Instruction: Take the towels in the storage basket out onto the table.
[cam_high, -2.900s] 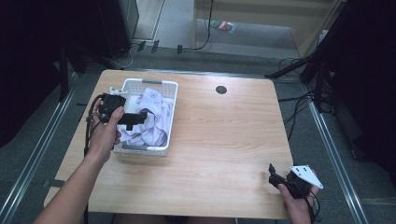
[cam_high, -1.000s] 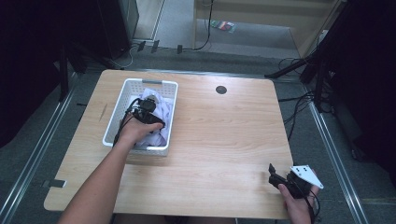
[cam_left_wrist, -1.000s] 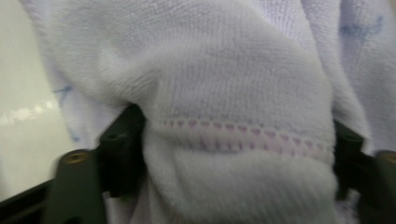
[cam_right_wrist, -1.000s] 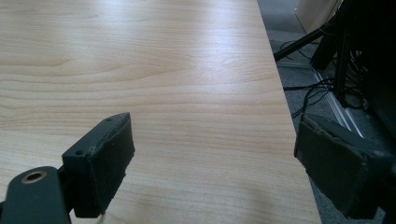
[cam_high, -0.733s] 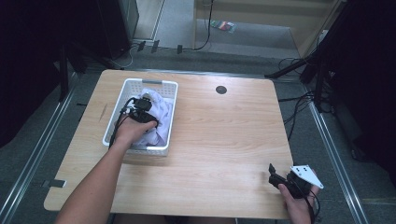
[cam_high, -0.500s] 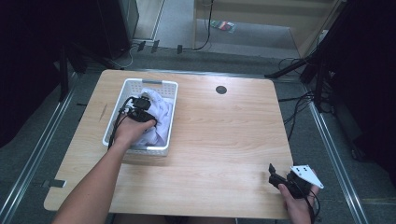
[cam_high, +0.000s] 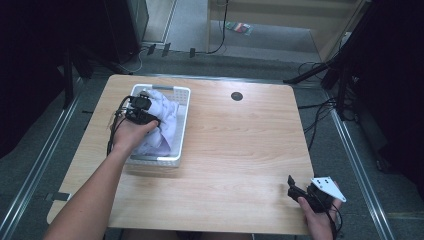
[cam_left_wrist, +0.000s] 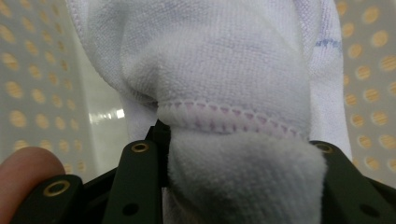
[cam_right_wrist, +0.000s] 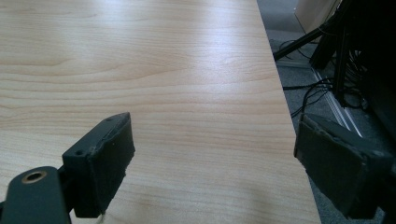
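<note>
Left gripper (cam_high: 142, 111) sits down in the white basket (cam_high: 181, 125) at the table's (cam_high: 240, 150) far-left, jaws pinched on the white cloth (cam_left_wrist: 224, 93); basket walls crowd both sides; right gripper (cam_right_wrist: 210, 154) gapes wide – empty – over the near-right table edge.

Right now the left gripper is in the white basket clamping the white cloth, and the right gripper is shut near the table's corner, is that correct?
Nearly. The right gripper is open, not shut: the right gripper view shows its jaws wide apart over bare table. The left gripper does clamp the white cloth in the basket.
</note>
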